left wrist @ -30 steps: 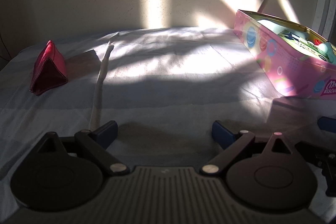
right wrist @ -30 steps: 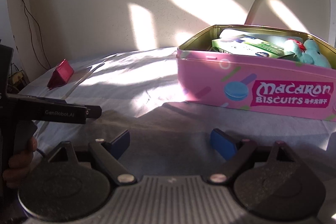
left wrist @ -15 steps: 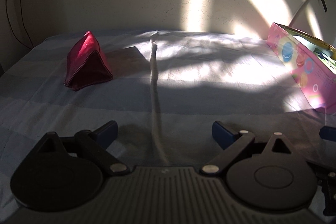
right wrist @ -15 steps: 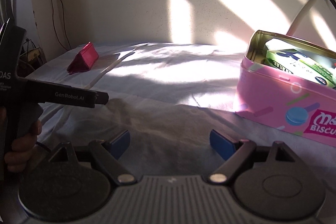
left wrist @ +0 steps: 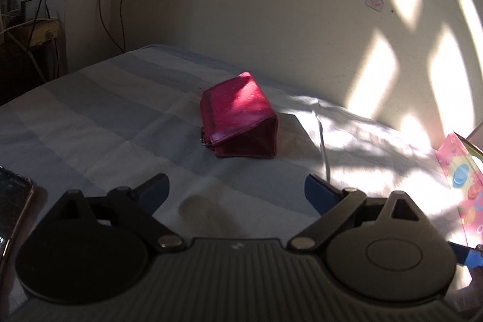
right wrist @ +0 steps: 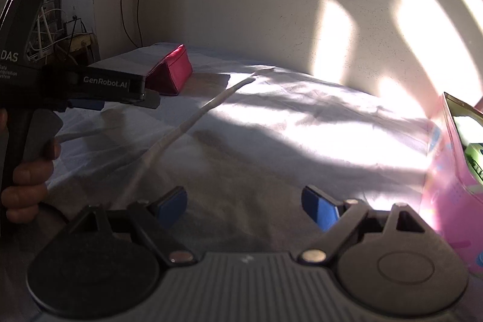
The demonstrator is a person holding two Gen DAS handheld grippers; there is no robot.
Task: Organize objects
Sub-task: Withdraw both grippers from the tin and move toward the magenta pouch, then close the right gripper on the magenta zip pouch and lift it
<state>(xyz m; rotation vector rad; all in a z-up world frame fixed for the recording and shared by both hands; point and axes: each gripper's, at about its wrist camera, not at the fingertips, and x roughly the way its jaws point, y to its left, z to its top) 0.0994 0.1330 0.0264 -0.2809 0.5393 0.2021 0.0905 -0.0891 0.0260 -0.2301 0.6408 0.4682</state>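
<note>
Both grippers stand wide open with nothing between their blue pads: the left gripper [left wrist: 237, 190] points at the red pouch [left wrist: 240, 119], which lies ahead of it on the bed [left wrist: 90, 116] near the wall. The right gripper [right wrist: 244, 204] hovers over the sheet, with the pink biscuit tin [right wrist: 452, 171] at its right, well apart from the pouch.

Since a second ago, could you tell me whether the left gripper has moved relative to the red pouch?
Yes. The left gripper has swung left toward the red pouch, which now sits centred ahead of it, while the pink tin has slipped to the right edge.
</note>
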